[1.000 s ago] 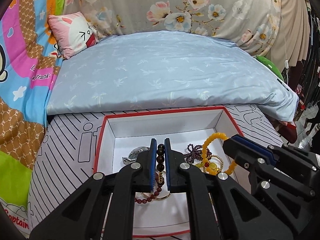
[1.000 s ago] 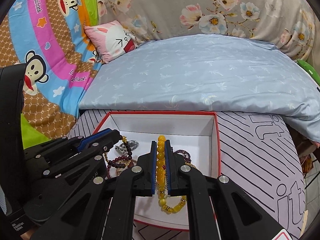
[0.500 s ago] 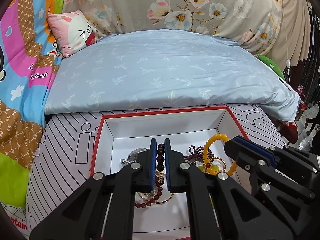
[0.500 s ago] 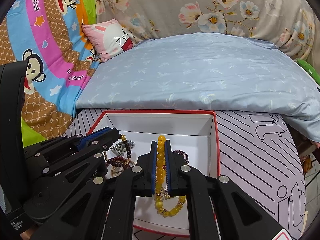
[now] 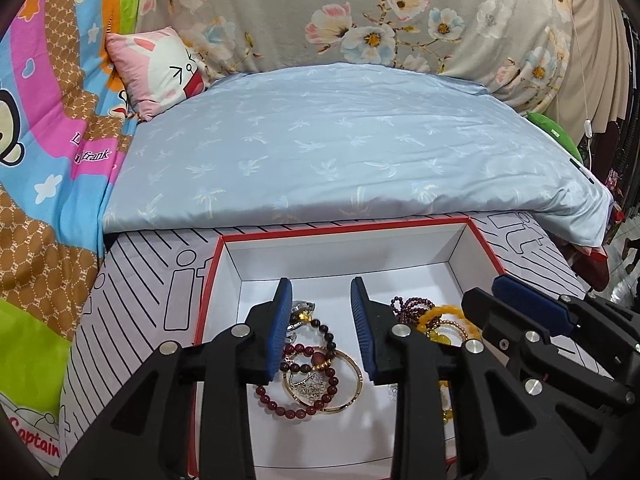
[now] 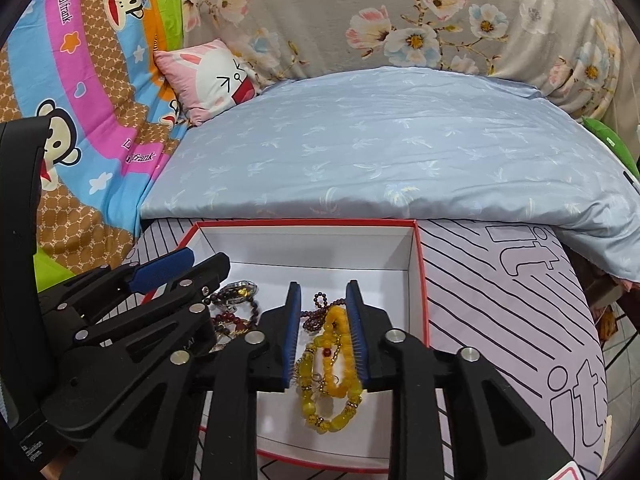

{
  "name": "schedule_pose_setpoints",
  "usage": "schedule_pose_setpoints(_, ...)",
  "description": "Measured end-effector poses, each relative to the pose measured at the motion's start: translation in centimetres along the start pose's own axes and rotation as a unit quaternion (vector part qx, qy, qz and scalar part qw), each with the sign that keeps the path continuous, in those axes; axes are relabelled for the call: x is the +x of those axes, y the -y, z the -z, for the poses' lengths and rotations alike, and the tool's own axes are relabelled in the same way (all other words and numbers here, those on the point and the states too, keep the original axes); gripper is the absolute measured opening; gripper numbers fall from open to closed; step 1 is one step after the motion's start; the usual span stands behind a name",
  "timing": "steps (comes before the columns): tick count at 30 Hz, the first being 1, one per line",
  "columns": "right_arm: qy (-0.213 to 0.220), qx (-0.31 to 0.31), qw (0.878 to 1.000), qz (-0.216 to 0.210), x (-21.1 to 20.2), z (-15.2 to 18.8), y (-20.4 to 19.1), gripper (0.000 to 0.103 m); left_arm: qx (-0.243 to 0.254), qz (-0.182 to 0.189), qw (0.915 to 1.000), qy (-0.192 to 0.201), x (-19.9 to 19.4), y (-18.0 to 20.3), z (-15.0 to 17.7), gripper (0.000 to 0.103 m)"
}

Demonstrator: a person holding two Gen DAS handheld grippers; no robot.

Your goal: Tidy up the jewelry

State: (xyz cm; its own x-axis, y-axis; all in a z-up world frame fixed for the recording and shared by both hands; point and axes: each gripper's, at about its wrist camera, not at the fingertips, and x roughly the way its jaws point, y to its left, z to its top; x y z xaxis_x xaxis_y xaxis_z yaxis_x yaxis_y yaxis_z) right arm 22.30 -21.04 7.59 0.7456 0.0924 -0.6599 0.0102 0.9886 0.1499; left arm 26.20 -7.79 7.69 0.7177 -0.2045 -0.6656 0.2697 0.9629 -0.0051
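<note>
The left gripper [image 5: 320, 320] hangs over the box [image 5: 344, 236] with its jaws spread wide and nothing in them; the dark red bead bracelet [image 5: 300, 384] lies loose on the box floor between and below its fingers, tangled with a gold bangle [image 5: 352, 384]. The right gripper [image 6: 320, 320] is likewise parted and holding nothing, the yellow bead bracelet [image 6: 332, 368] lying in the box between its fingers. A purple bead string [image 6: 316, 312] and a watch [image 6: 240, 290] also sit in the box.
</note>
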Motion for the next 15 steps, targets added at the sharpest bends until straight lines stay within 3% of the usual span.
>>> schedule_pose_setpoints(7,0.004,-0.004,1.0,0.011,-0.8,0.2,-0.1,0.028,0.0,-0.001,1.0,0.0,-0.6,0.1,0.3,0.029)
schedule_pose_setpoints(13,0.008,0.005,1.0,0.022,-1.9,0.5,0.1,0.041,-0.003,-0.004,1.0,0.001,-1.8,0.2,0.6,0.031)
schedule_pose_setpoints(15,0.011,0.006,1.0,0.026,-2.4,0.7,0.1,0.043,-0.003,-0.01,0.9999,0.003,-2.2,0.2,0.7,0.036)
